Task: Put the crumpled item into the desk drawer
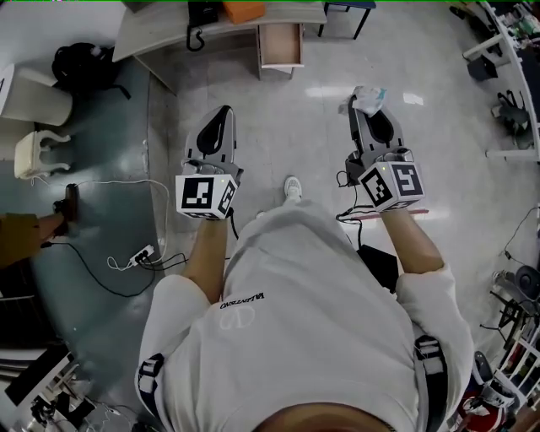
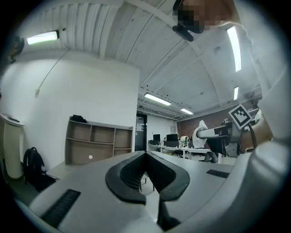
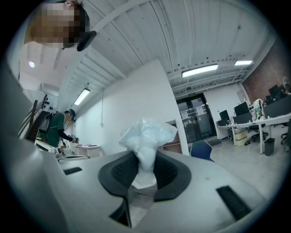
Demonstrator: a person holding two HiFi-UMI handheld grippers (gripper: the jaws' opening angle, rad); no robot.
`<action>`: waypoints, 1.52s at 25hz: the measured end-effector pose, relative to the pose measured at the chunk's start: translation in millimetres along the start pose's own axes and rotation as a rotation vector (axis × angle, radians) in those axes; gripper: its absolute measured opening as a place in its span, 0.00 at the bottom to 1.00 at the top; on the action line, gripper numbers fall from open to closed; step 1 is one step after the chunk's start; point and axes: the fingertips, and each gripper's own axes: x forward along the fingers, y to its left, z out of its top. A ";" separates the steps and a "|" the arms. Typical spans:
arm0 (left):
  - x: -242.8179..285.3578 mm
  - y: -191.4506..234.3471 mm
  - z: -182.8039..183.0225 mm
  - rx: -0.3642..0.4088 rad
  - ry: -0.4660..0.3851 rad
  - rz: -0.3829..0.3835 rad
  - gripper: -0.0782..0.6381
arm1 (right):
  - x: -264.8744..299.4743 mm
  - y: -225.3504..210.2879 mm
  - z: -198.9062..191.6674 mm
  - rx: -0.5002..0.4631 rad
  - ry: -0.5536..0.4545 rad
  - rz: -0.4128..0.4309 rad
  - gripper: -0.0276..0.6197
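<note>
Transit step: right gripper (image 1: pixel 364 105) clamps wad (image 1: pixel 369 99) (left gripper (image 1: pixel 221 118) closed, empty); next, reach desk's (image 1: pixel 160 34) front-edge drawer (image 1: pixel 280 66), then release.

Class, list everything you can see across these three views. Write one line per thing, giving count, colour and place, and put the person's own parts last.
Desk: one, pale grey, top of the head view.
Drawer: one, light wood inside, pulled out from the desk.
Orange object: one, on the desk.
Backpack: one, black, floor at upper left.
Power strip: one, white, floor at left.
Crumpled item: one, whitish, between the right gripper's pads.
Shoe: one, white, floor between the grippers.
Left gripper: one, grey with black pads, jaws together, empty.
Right gripper: one, grey with black pads, shut on the crumpled item.
</note>
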 end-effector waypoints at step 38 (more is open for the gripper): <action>188.3 45.8 -31.4 -0.053 0.045 -0.001 0.11 | 155.7 -103.9 -31.0 0.047 0.080 0.055 0.16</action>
